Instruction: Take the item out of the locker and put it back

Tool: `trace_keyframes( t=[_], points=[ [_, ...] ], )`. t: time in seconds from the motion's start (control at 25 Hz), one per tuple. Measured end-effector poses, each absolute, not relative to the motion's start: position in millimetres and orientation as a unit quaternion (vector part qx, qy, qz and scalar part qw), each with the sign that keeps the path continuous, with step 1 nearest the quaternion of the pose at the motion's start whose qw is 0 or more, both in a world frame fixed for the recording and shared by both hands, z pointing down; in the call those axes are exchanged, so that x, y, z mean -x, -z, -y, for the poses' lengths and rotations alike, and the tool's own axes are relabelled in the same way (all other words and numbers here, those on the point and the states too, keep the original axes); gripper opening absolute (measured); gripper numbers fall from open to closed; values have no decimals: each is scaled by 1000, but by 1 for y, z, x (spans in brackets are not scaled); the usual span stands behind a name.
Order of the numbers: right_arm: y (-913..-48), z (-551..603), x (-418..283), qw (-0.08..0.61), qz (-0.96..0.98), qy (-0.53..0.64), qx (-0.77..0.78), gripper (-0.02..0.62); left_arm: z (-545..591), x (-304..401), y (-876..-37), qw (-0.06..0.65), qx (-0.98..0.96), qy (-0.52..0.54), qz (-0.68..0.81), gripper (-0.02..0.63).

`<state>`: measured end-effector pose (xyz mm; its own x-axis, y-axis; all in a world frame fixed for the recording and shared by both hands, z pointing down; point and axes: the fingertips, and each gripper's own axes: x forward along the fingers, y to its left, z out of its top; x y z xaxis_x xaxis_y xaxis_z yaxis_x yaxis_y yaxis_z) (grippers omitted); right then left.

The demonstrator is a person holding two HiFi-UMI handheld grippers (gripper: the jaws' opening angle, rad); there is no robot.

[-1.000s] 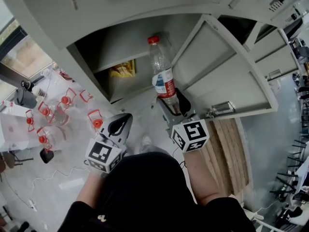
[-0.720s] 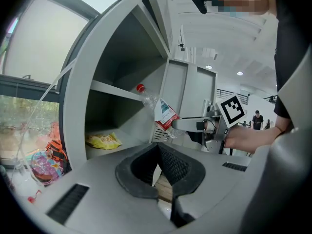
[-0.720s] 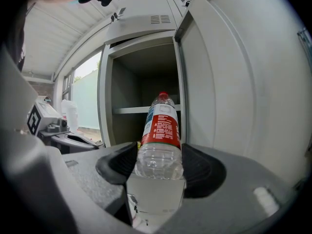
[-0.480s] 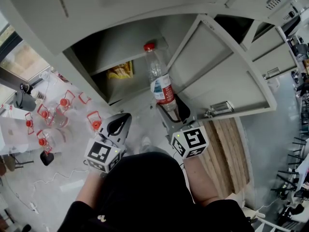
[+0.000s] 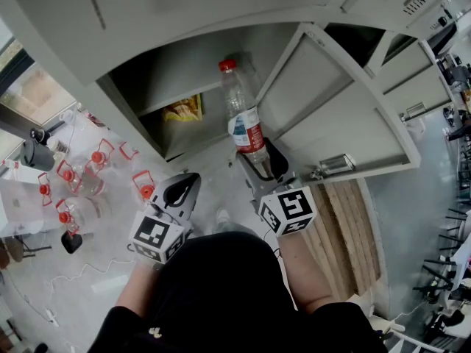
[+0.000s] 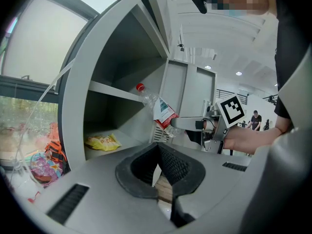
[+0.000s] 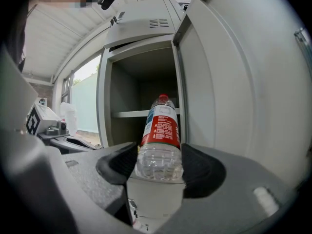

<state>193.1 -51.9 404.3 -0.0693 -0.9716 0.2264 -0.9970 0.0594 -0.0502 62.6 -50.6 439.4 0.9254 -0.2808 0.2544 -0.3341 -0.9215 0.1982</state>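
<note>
A clear water bottle (image 5: 243, 120) with a red cap and a red-and-white label stands nearly upright in my right gripper (image 5: 262, 161), which is shut on its lower body. It hangs in front of the open grey locker (image 5: 140, 65), near the hinge side of the swung-out door (image 5: 346, 116). In the right gripper view the bottle (image 7: 160, 135) fills the gap between the black pads (image 7: 119, 165), with the locker shelf behind it. My left gripper (image 5: 184, 187) hangs lower left, shut with nothing in it. From the left gripper view (image 6: 158, 149) the bottle (image 6: 157, 109) shows before the door.
A yellow snack packet (image 5: 182, 109) lies on the locker's lower shelf, and shows too in the left gripper view (image 6: 102, 142). Several red-capped water jugs (image 5: 81, 175) stand on the floor at left, with a white cable. A wooden panel (image 5: 353, 226) lies under the door.
The bottle and my right gripper have shifted slightly left in front of the locker opening. My left gripper has stayed where it was.
</note>
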Motion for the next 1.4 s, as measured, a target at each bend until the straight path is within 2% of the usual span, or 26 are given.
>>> trace_keyframes(
  t=[0.48,0.76,1.4],
  points=[
    [-413,72,-193,92,725,-101,-675,279,56,-56,-440,121,-972,-109,171,14],
    [-421,80,-197,131,714,-95,-681,273,58,-55,-440,121,-971,-112,172,14],
    [-404,71,-197,94,715,-58,-690,258,60,-52,-441,122,-970,-111,180,14]
  ],
)
